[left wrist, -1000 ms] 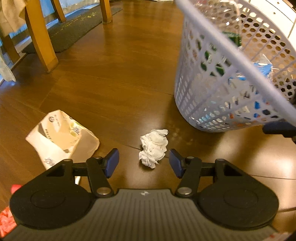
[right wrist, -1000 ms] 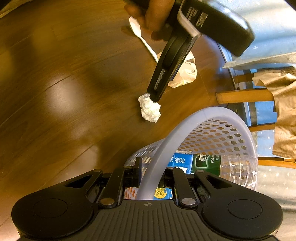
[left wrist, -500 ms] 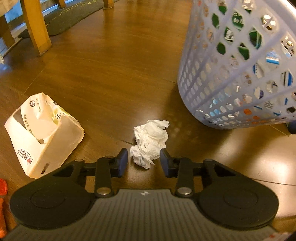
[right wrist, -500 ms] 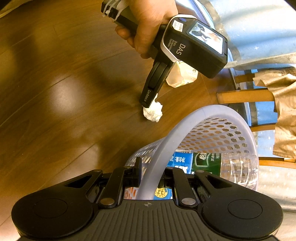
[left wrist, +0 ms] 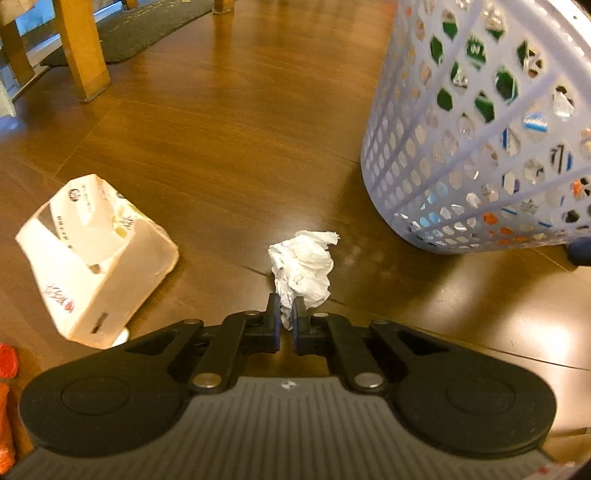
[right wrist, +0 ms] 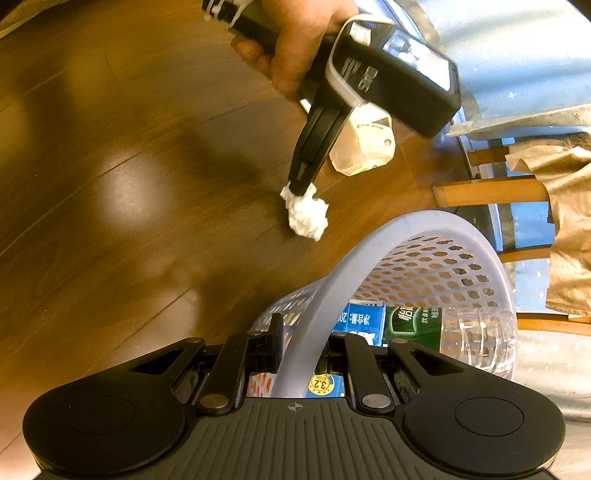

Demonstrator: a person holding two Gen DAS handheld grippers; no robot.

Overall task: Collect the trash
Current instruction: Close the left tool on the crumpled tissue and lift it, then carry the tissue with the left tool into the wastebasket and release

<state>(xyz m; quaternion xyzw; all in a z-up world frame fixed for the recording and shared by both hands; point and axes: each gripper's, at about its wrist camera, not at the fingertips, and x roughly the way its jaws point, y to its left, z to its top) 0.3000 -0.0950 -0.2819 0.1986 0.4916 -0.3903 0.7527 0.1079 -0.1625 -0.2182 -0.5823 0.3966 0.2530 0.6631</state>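
Left claw (left wrist: 286, 314) pinched nearly closed on the near tail of a crumpled white tissue (left wrist: 303, 267), low centre of the left wrist view; most of the wad sticks out past the tips, over the wooden floor (left wrist: 240, 122). Whether lifted clear or touching the boards: cannot tell. Seen also from the right wrist view, upper middle, hanging from the claw tips (right wrist: 300, 186) with a hand (right wrist: 295, 44) round the handle above.

Right claw (right wrist: 301, 345) clamped on the rim of a pale perforated basket (right wrist: 369, 251), tilted, mouth toward the camera. Inside: a clear bottle with a green label (right wrist: 454, 336) and a blue carton (right wrist: 356, 319).

In the left wrist view, basket wall (left wrist: 443, 177) fills the upper right, its lower edge close to the tissue but apart from it. A crushed white carton (left wrist: 96, 254) lies at left, apart from the tissue, a strip of bare floor between. Open floor runs up the middle toward a wooden chair leg (left wrist: 83, 51) and a dark mat (left wrist: 147, 29), upper left. Something orange (left wrist: 7, 369) clipped at the lower left edge.
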